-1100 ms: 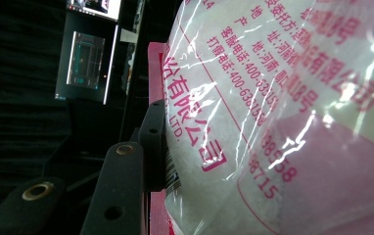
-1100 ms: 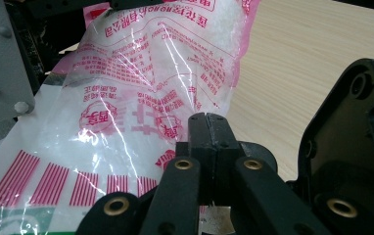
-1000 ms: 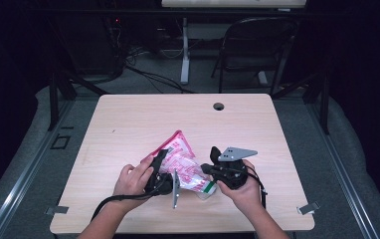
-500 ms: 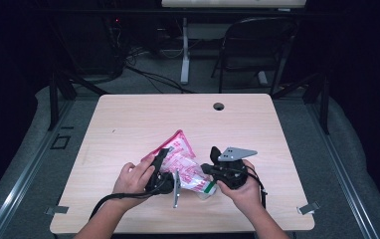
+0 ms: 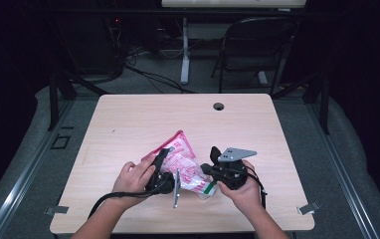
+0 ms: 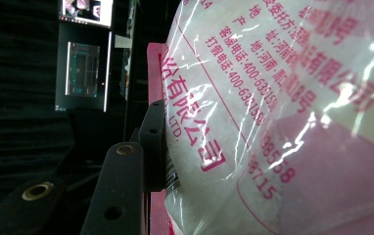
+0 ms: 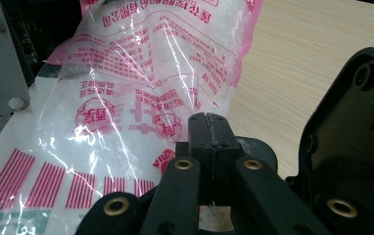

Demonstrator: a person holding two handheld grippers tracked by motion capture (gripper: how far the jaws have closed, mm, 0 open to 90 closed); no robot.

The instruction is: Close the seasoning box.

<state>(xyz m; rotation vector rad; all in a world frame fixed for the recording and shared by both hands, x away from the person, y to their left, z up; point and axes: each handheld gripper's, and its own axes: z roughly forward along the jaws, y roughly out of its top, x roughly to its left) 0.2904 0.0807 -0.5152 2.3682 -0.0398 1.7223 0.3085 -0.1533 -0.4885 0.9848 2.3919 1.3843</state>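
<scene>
Pink-printed plastic bag unmoved, left hand-held gripper clamping it, right hand-held gripper pinching its edge.

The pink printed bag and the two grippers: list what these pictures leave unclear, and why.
- Bag contents: white through glare, unidentifiable in either gripper view.
- Left gripper, its view: far jaw hidden behind the bag.
- Right gripper: jaws together; pinched film hidden between them.
- High view: print too small.

- Light wood table, cable hole at 12 o'clock edge.
- Folding chair at 1 o'clock.
- Grey floor, dark room, cables at 11 o'clock.
</scene>
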